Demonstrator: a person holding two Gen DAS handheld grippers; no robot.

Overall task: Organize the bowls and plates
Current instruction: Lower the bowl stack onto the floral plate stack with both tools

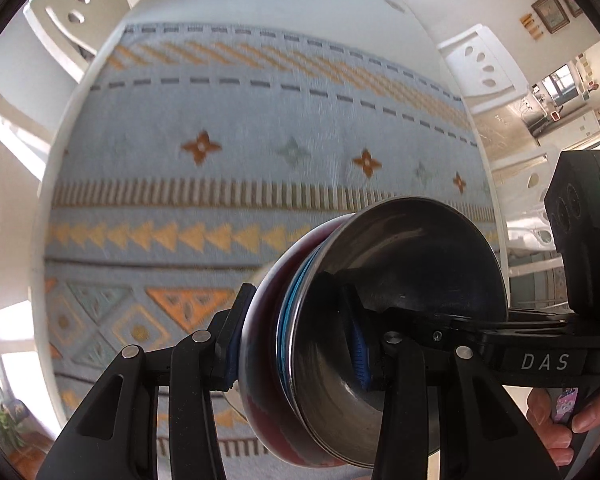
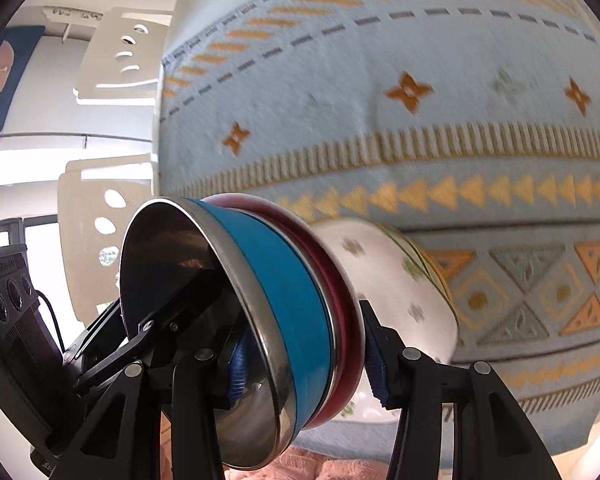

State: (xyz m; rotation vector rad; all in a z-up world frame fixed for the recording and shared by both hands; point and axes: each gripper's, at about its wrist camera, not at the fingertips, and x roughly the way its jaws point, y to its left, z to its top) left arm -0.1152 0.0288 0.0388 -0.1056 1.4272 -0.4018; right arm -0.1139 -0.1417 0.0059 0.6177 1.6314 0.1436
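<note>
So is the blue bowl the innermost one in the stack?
No: in the right wrist view the steel bowl sits inside the blue bowl, which nests in a red one.

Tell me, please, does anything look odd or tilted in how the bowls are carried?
Yes. The nested bowl stack stands on its side, with both grippers clamped on its rim. A white floral bowl lies behind it, also tilted.
</note>
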